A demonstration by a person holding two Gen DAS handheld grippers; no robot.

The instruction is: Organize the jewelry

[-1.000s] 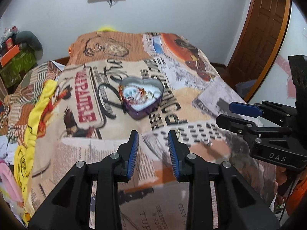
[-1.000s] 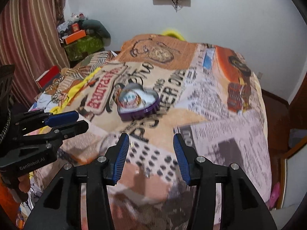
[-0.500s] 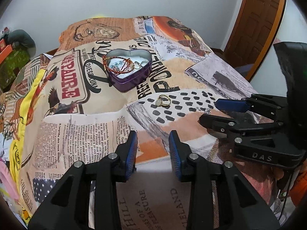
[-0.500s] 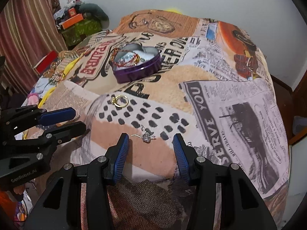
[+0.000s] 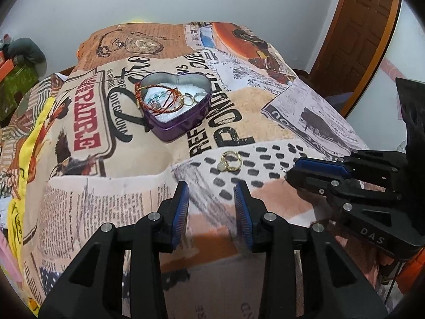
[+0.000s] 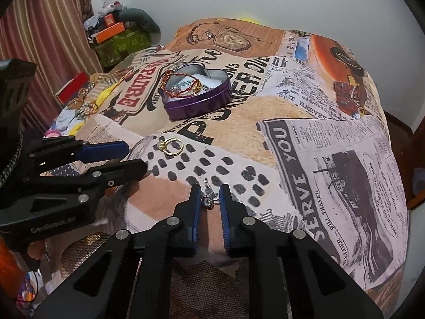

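Purple heart-shaped tin (image 5: 177,109), lid off, sits mid-bed on the newspaper-print bedspread (image 5: 111,175). Inside it: a red-and-gold beaded bracelet (image 5: 159,98) over a few small rings and silvery pieces (too small to sort out).

Your right tool (image 6: 209,199) is low over the bedspread near the bed's front edge, jaws narrowed to a small gap around a small silver pendant (image 6: 207,201). The pendant lies between the blue pads (image 6: 196,212); I cannot tell whether they touch it yet, and it looks to be resting on the fabric.

Your left tool (image 5: 211,202) hovers with jaws parted and holding nothing. A gold ring (image 5: 230,160) lies on the dotted patch of the print just ahead of its tips, between that tool and the tin.

Ring and pendant are both outside the tin. In the left wrist view the pendant is mostly hidden behind the right tool.
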